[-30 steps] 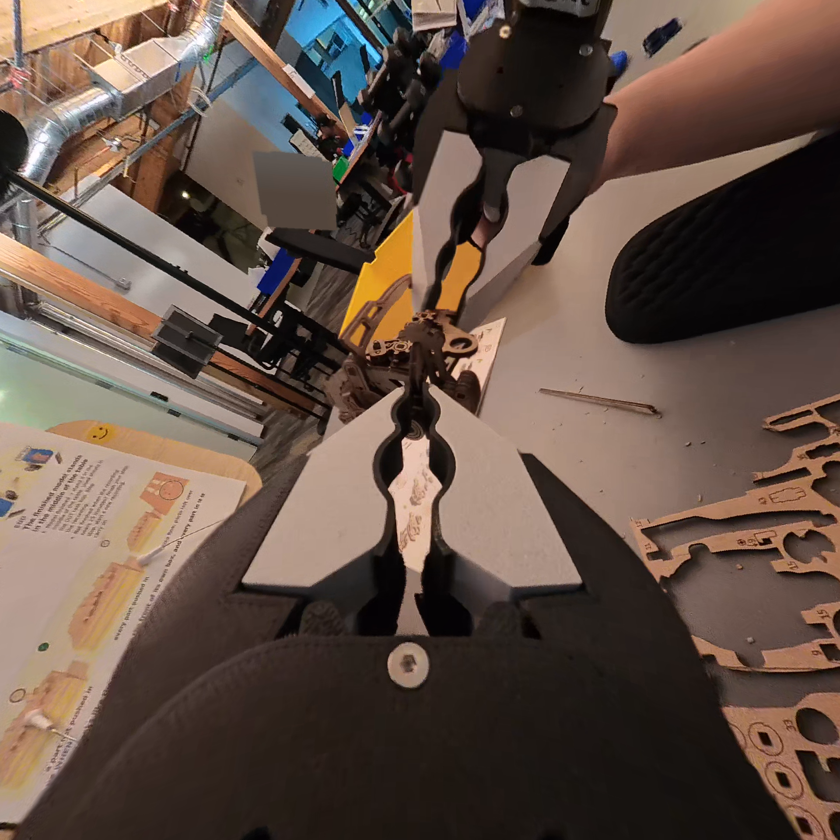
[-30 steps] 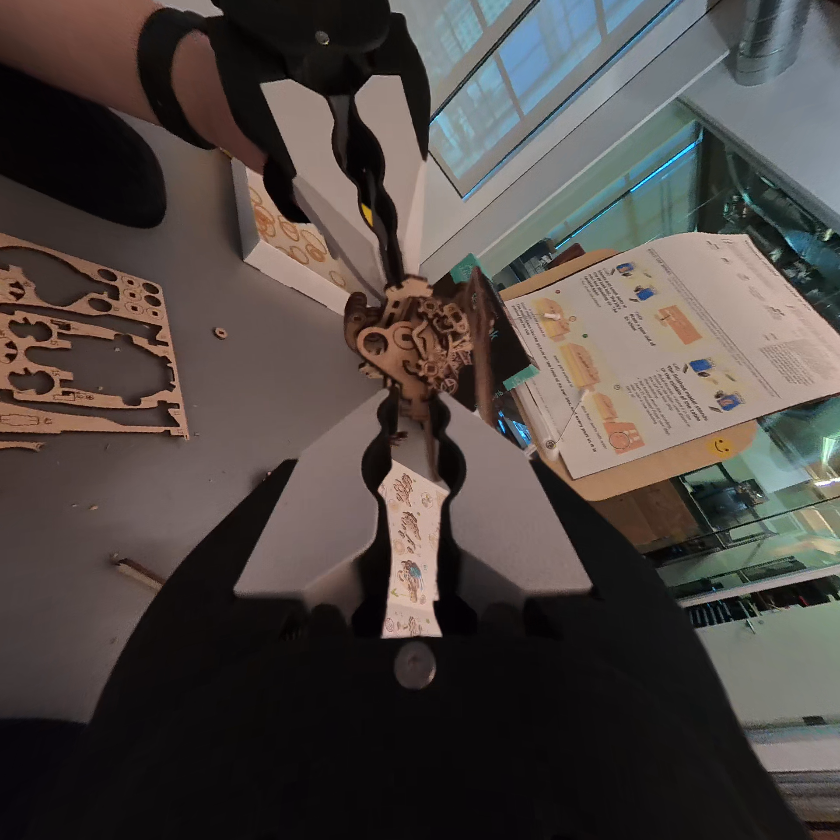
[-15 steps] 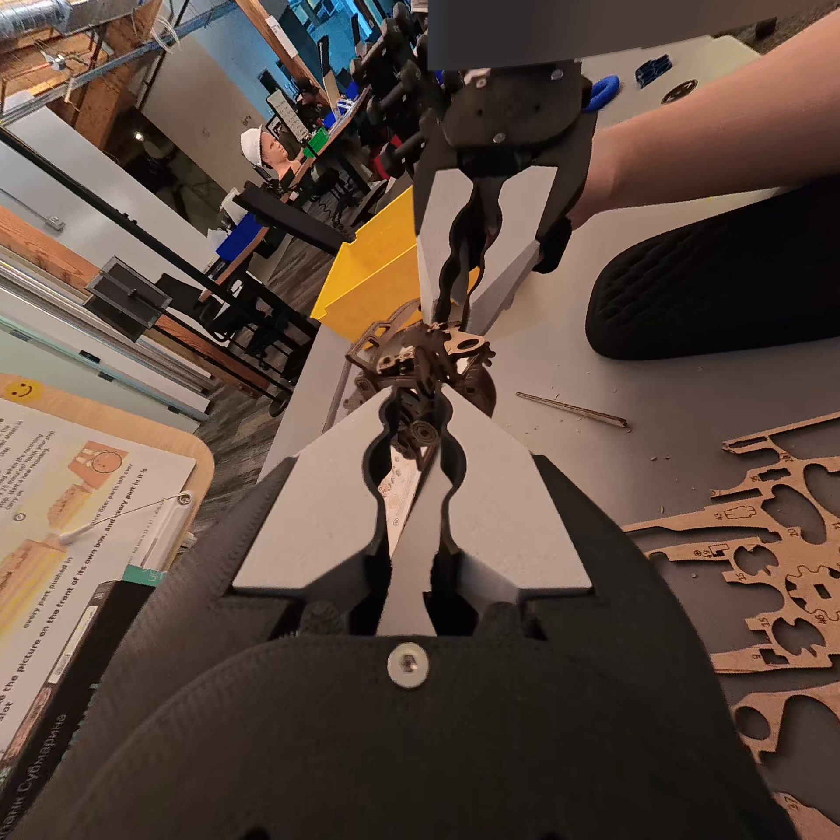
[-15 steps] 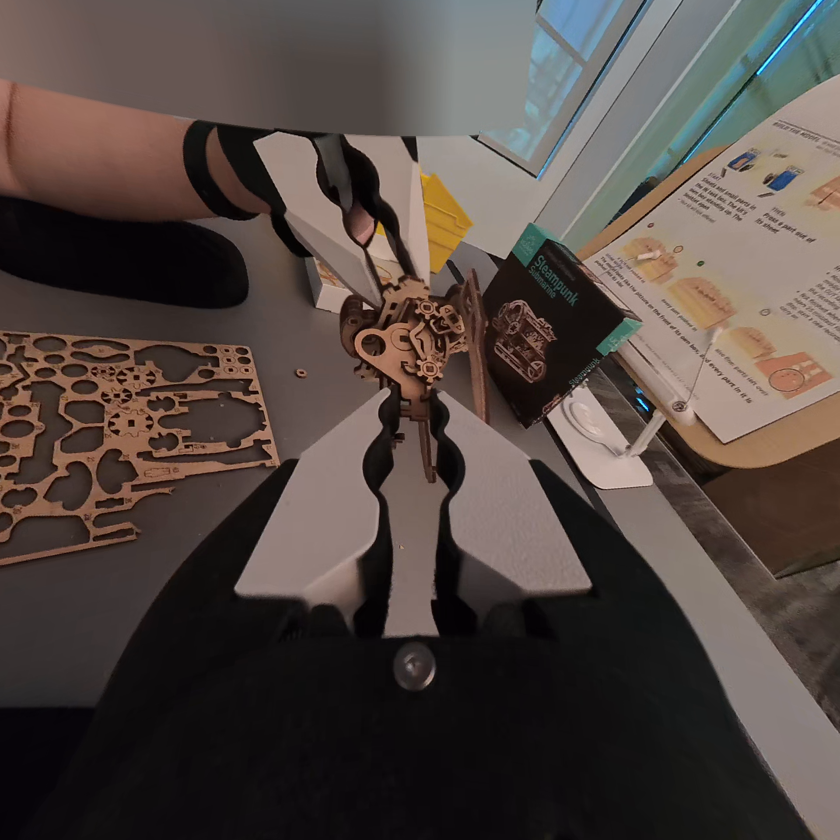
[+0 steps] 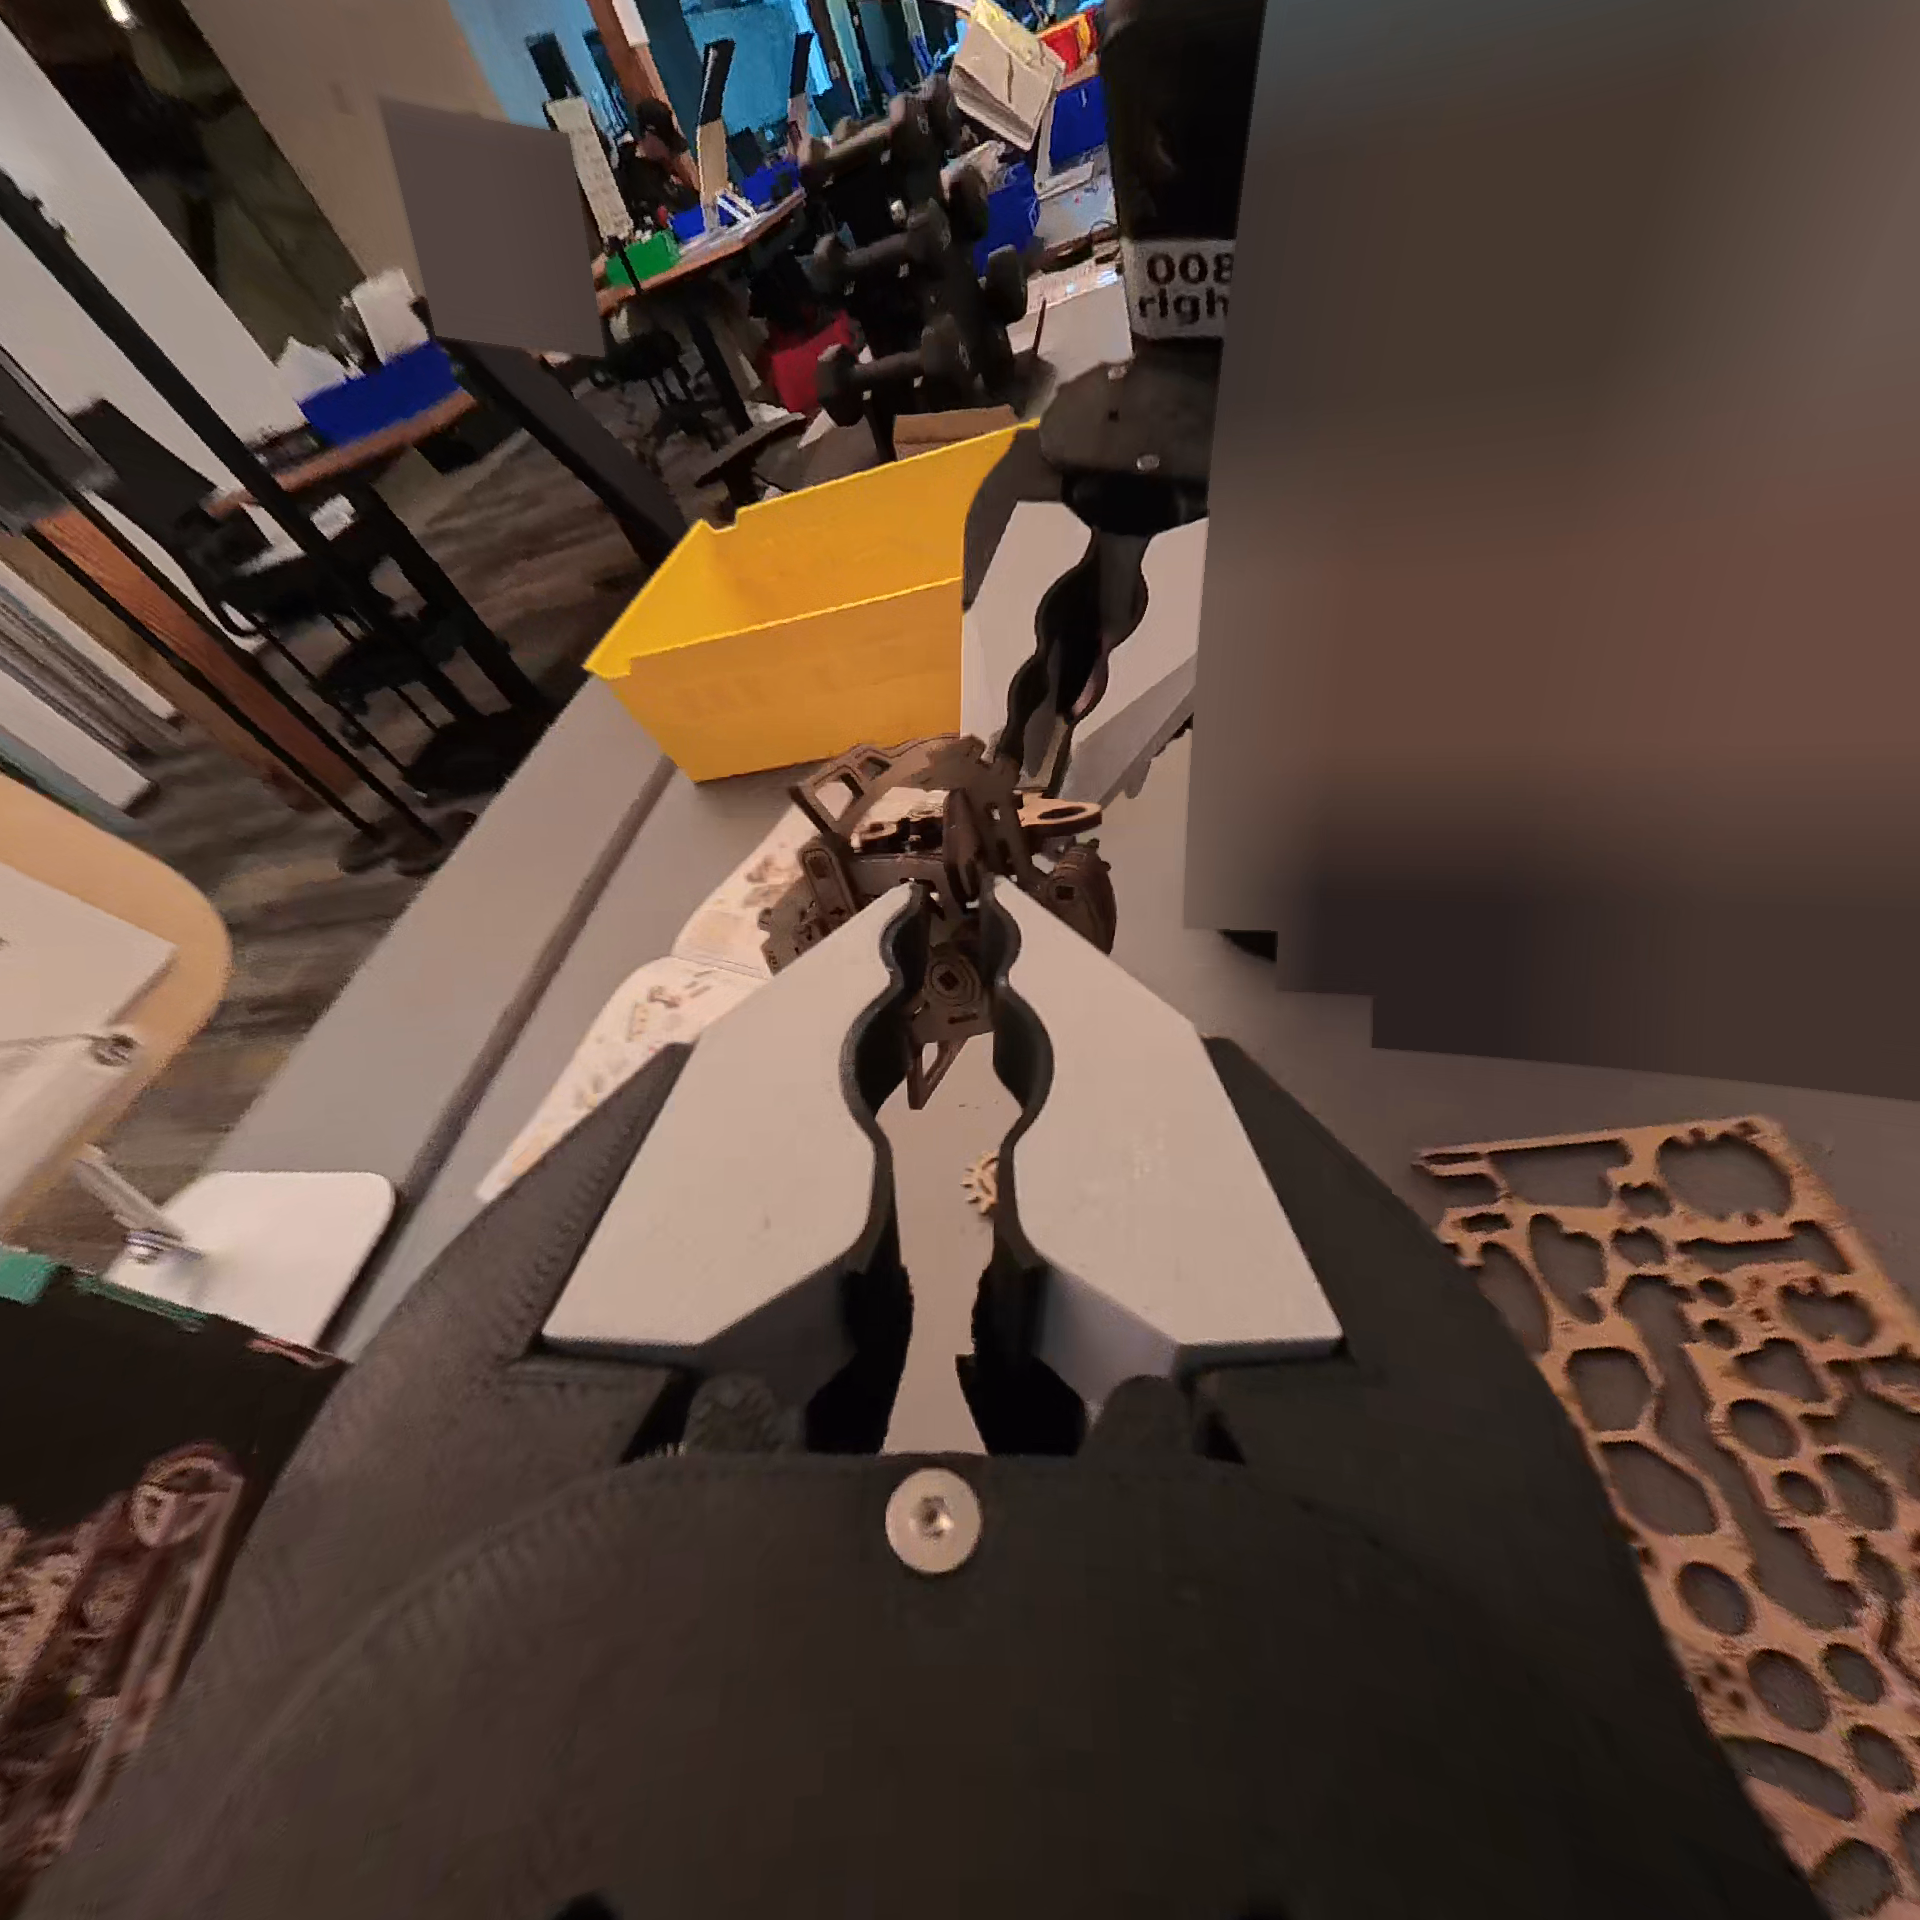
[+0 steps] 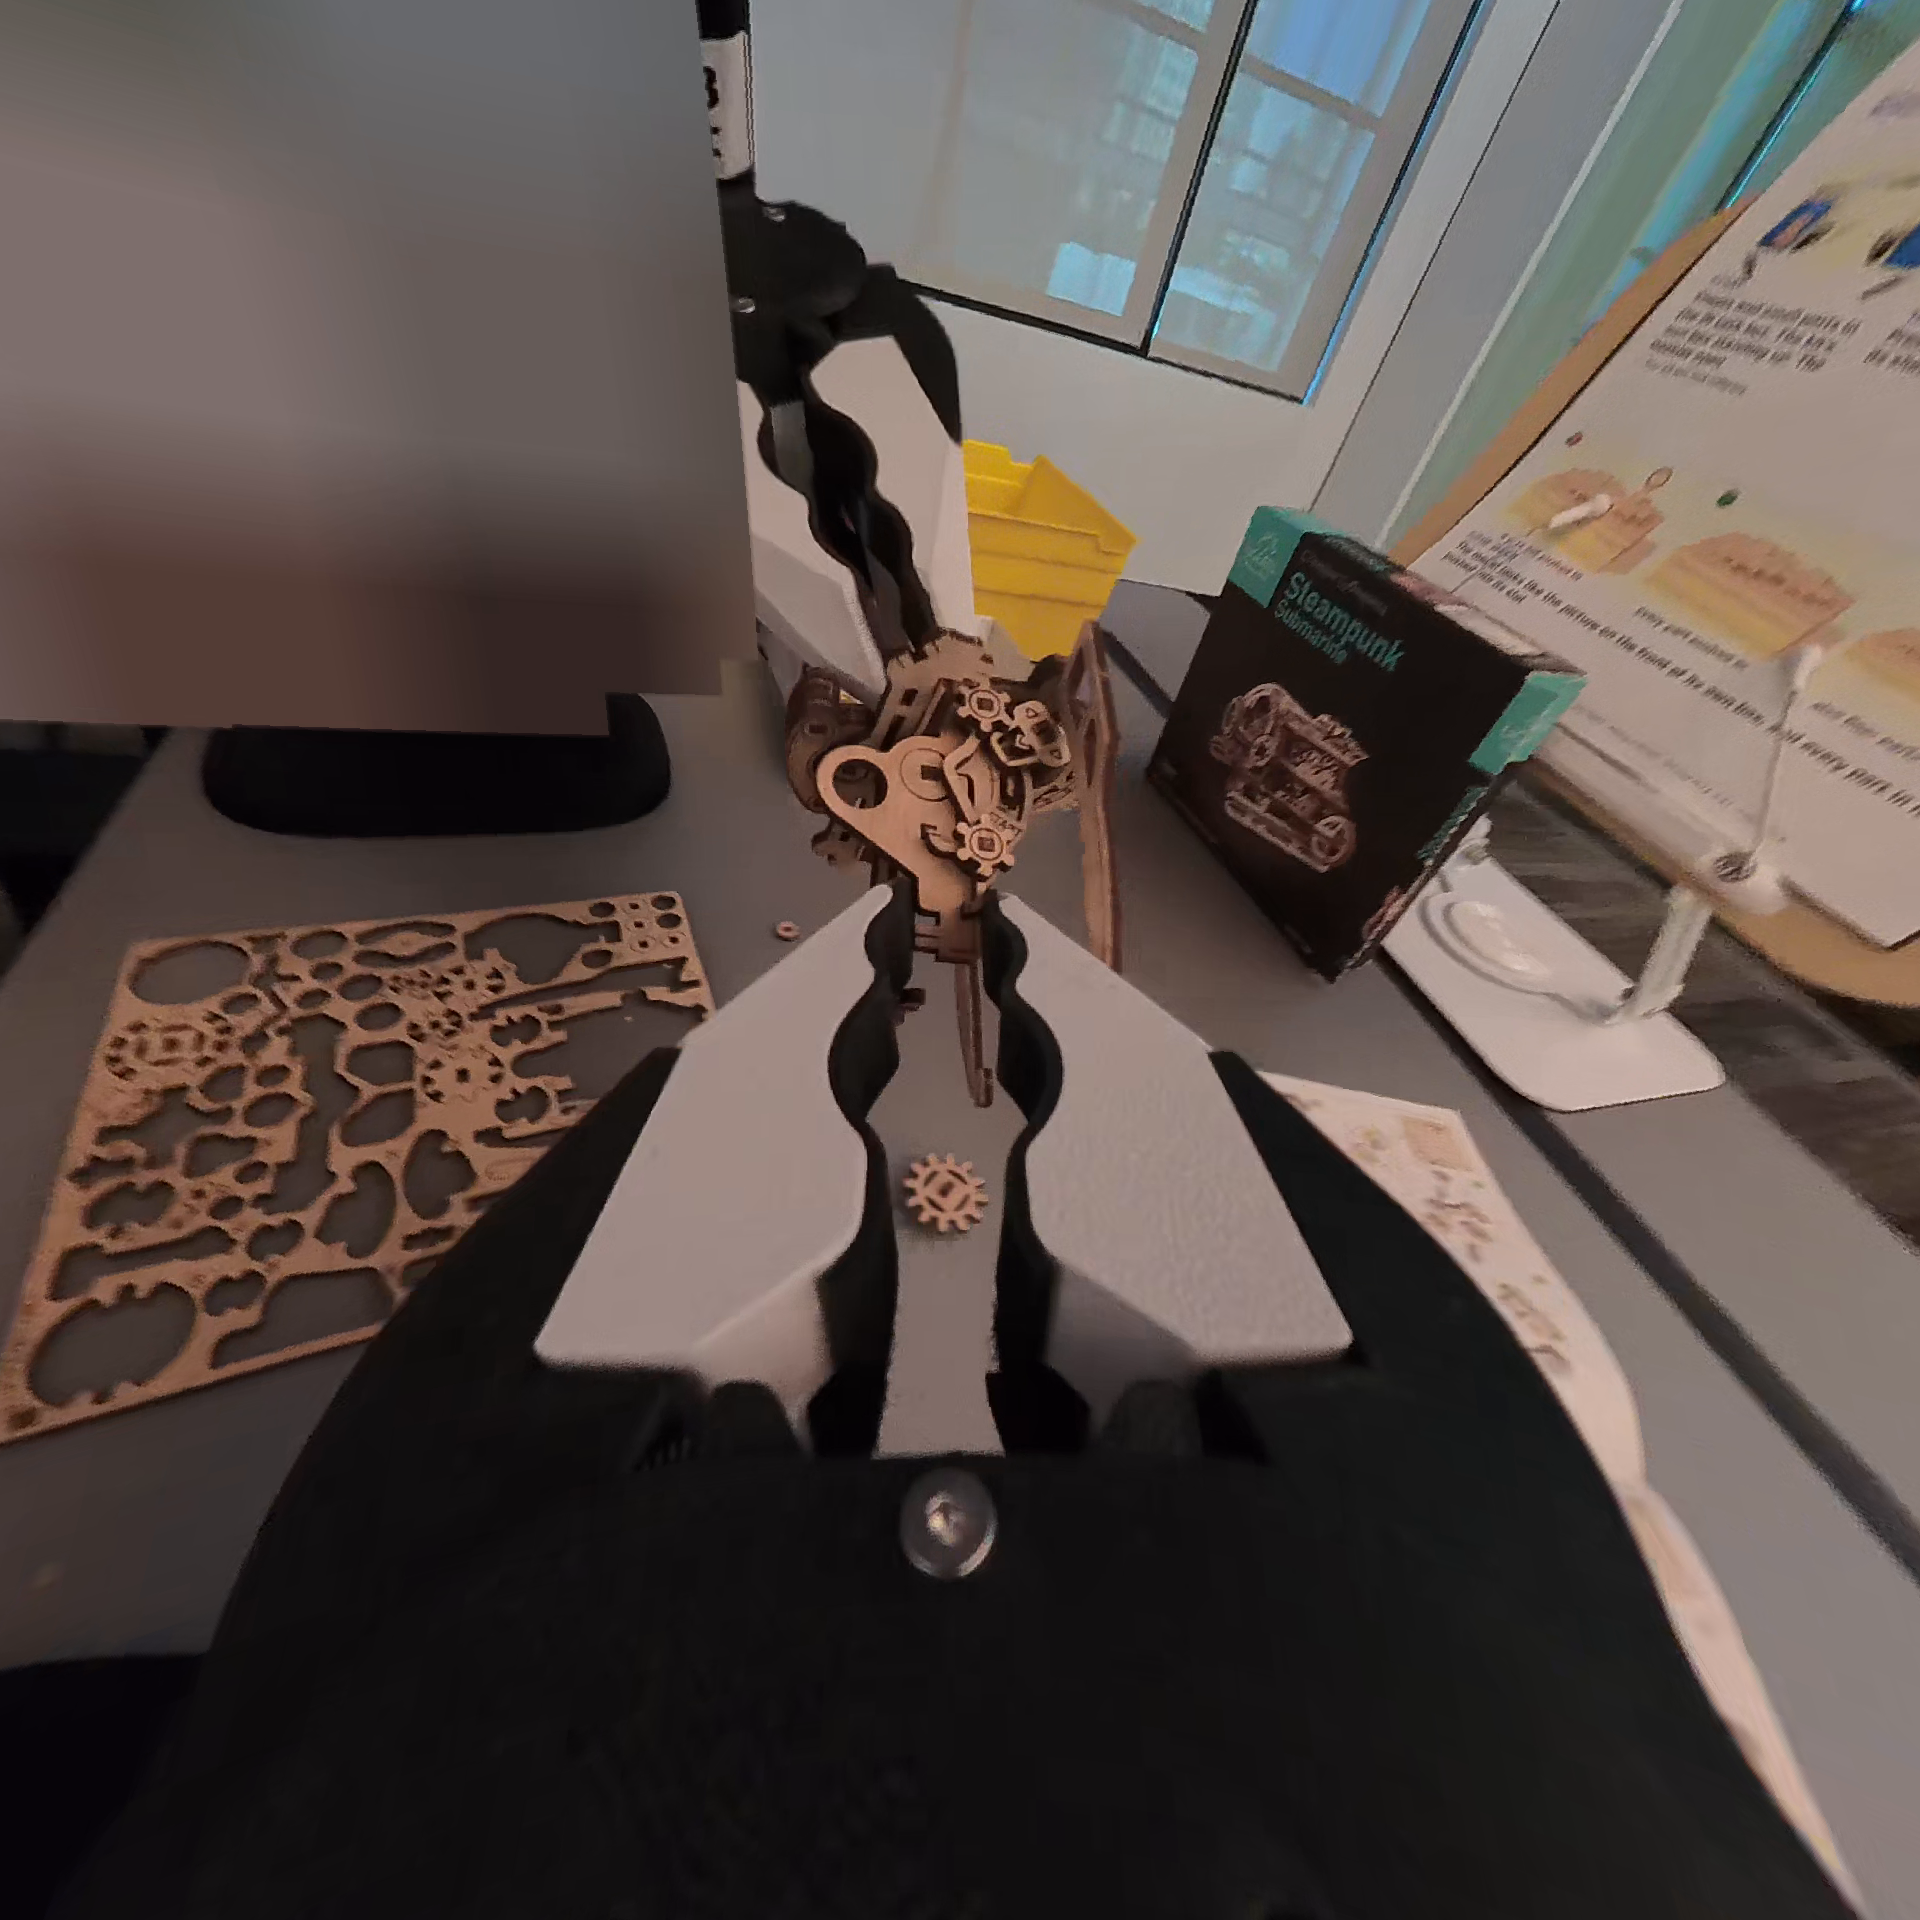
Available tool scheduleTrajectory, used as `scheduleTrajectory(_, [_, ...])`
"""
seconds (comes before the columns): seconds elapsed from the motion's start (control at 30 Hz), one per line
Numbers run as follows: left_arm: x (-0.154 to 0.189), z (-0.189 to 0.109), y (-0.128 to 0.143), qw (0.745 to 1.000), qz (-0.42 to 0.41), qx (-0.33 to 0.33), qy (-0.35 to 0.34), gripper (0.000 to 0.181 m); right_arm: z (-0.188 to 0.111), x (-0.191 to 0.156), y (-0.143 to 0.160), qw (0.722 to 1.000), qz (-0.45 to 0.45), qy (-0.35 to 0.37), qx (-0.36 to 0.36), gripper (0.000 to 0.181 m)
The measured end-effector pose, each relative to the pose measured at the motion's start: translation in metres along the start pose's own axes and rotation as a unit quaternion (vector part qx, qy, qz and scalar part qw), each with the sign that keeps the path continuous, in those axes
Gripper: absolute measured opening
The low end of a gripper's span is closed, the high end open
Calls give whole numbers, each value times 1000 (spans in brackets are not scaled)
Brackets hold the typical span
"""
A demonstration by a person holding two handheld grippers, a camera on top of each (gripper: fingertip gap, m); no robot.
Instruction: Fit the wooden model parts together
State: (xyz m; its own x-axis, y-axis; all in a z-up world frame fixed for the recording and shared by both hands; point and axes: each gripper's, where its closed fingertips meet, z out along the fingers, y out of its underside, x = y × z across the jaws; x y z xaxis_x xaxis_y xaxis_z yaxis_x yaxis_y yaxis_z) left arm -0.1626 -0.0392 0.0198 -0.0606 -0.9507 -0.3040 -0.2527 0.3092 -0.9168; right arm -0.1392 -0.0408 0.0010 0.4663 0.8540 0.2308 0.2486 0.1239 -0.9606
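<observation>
Two grippers meet over the grey table [image 6: 1195,935]: the left gripper [image 5: 954,896] and right gripper [image 6: 935,906] are each clamped on opposite ends of the wooden model [image 6: 935,774], held above the tabletop between them. Printed writing shows on the dark teal-edged box [image 6: 1351,748] near the table's far right edge, on the instruction sheet [image 6: 1704,520] on its stand beyond that edge, and on a white label [image 5: 1179,291] on the far gripper. One loose gear [image 6: 943,1193] lies on the table under the model, a punched-out wooden sheet [image 6: 312,1122] to its left.
</observation>
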Motion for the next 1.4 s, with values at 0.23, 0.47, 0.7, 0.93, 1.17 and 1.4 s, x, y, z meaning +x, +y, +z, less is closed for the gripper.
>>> scheduleTrajectory(0.23, [-3,1,3,997,-77,-7,21,7,2,-1,3,996,80,-31,2,10])
scheduleTrajectory(0.47, [3,-1,-1,1000,-12,9,24,14,-1,-5,0,998,-57,-5,17,10])
scheduleTrajectory(0.7, [12,-4,-13,979,194,17,-58,20,-5,-5,-6,988,-152,35,7,10])
scheduleTrajectory(0.93, [24,-4,-11,976,214,-9,-37,19,-3,-11,-5,964,-259,60,-13,11])
scheduleTrajectory(1.17, [25,-4,0,970,235,-56,-30,15,-3,-15,-5,943,-325,73,-27,11])
scheduleTrajectory(1.4, [24,-1,16,961,252,-113,-28,12,0,-15,4,927,-363,77,-55,10])
